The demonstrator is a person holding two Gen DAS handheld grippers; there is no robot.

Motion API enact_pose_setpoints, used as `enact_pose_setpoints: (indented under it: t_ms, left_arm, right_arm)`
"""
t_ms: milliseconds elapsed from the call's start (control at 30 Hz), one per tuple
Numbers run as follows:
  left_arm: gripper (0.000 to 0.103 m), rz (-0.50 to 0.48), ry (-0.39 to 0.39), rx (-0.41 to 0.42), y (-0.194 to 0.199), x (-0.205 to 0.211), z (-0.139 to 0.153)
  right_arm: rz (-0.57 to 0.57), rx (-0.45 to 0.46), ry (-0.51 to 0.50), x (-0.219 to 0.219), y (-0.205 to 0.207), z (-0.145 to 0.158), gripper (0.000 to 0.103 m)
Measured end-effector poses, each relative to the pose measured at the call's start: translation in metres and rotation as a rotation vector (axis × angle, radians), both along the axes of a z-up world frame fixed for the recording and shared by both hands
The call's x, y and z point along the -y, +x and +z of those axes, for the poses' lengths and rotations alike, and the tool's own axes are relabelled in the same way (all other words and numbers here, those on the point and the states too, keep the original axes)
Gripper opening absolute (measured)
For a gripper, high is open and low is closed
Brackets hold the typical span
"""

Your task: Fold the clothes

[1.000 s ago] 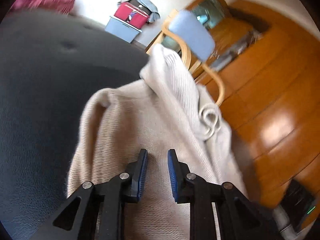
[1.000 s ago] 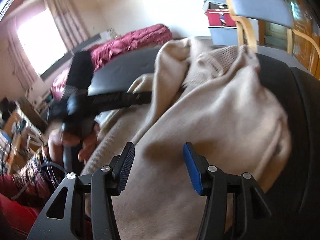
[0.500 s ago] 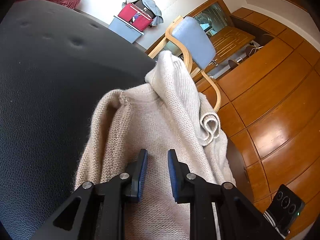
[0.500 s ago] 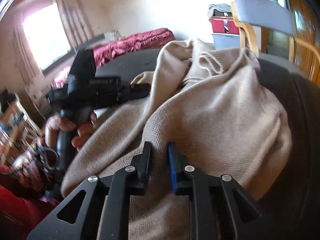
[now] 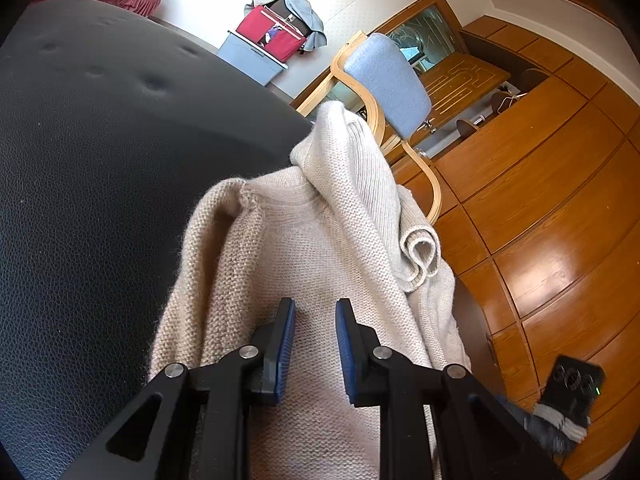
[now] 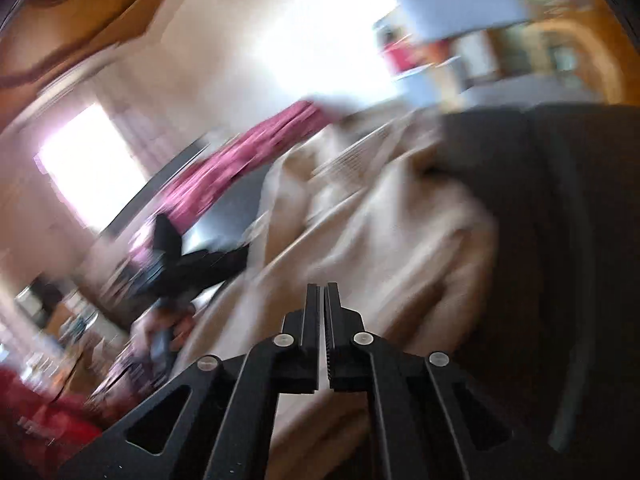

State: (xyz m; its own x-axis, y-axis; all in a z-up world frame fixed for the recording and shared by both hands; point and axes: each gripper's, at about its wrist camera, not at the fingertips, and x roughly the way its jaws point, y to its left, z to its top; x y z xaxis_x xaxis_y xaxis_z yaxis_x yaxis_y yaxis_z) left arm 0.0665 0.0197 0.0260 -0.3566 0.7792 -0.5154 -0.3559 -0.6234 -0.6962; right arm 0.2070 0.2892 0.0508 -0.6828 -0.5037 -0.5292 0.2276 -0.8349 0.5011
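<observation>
The beige knit sweater [image 5: 320, 248] lies bunched and draped over a black leather seat [image 5: 100, 168], one ribbed part standing up in a peak and a rolled cuff [image 5: 420, 252] curling at its side. No flat, squared fold shows anywhere, so the folding looks barely begun: by my judgement you have yet to spread the garment, bring in the sleeves and double the body.

Your left tongs [image 5: 316, 344] sit low over the knit with a narrow gap between the blue pads; cloth fills that gap, but I cannot tell whether they pinch it. Your right tongs [image 6: 323, 320] are nearly closed, with only a slit between the fingers. That view is badly blurred, so I cannot tell whether fabric is caught there.

Beyond the sweater stand a blue-cushioned wooden chair [image 5: 384, 80], wooden cabinets [image 5: 540, 184] and a red bag on a grey bin [image 5: 272, 40].
</observation>
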Motion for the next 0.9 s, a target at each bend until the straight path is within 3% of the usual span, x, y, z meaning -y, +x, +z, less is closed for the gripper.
enact_pose_setpoints:
  t_ms: [67, 133, 233, 267, 333, 367, 433, 500, 533, 633, 767, 800, 867, 900]
  left_arm:
    - [0.020, 0.000, -0.002, 0.000, 0.001, -0.001, 0.001]
    - [0.020, 0.001, -0.003, -0.002, 0.002, -0.002, 0.001]
    - [0.020, 0.026, -0.023, -0.021, 0.007, 0.000, 0.004]
    - [0.020, 0.041, -0.038, -0.031, 0.009, 0.001, 0.006]
    - [0.020, 0.060, -0.055, -0.043, 0.012, 0.001, 0.008]
    - [0.020, 0.058, -0.051, -0.038, 0.011, 0.002, 0.007]
    - [0.020, 0.055, -0.041, -0.028, 0.010, 0.002, 0.006]
    - [0.020, 0.055, -0.040, -0.028, 0.010, 0.001, 0.006]
    - [0.020, 0.055, -0.040, -0.028, 0.011, 0.001, 0.006]
    - [0.020, 0.055, -0.040, -0.028, 0.011, 0.001, 0.006]
    - [0.021, 0.054, -0.041, -0.028, 0.009, -0.002, 0.006]
    - [0.021, 0.054, -0.041, -0.028, 0.009, -0.002, 0.006]
    - [0.021, 0.054, -0.041, -0.030, 0.009, -0.002, 0.006]
    - [0.021, 0.055, -0.041, -0.032, 0.009, -0.002, 0.006]
  right_arm:
    - [0.091, 0.000, 0.074, 0.033, -0.001, -0.001, 0.028]
    - [0.168, -0.004, 0.167, 0.065, -0.004, -0.002, 0.054]
    - [0.188, 0.019, 0.357, 0.104, -0.011, -0.013, 0.057]
    - [0.179, 0.017, 0.417, 0.111, -0.013, -0.018, 0.056]
    - [0.168, -0.007, 0.481, 0.116, -0.014, -0.022, 0.026]
    - [0.162, -0.015, 0.471, 0.113, -0.014, -0.020, 0.019]
    - [0.122, -0.031, 0.422, 0.098, -0.011, -0.012, 0.010]
    - [0.076, -0.047, 0.370, 0.081, -0.009, -0.004, 0.008]
    - [0.039, -0.059, 0.369, 0.073, -0.007, 0.000, 0.001]
    - [-0.113, -0.086, 0.388, 0.035, -0.001, 0.014, 0.000]
    - [-0.269, -0.088, 0.318, -0.017, 0.006, 0.025, 0.000]
    - [-0.276, -0.090, 0.296, -0.022, 0.009, 0.024, 0.002]
    - [-0.177, -0.076, 0.222, -0.018, 0.008, 0.020, 0.004]
    - [-0.130, -0.075, 0.210, -0.009, 0.006, 0.018, 0.010]
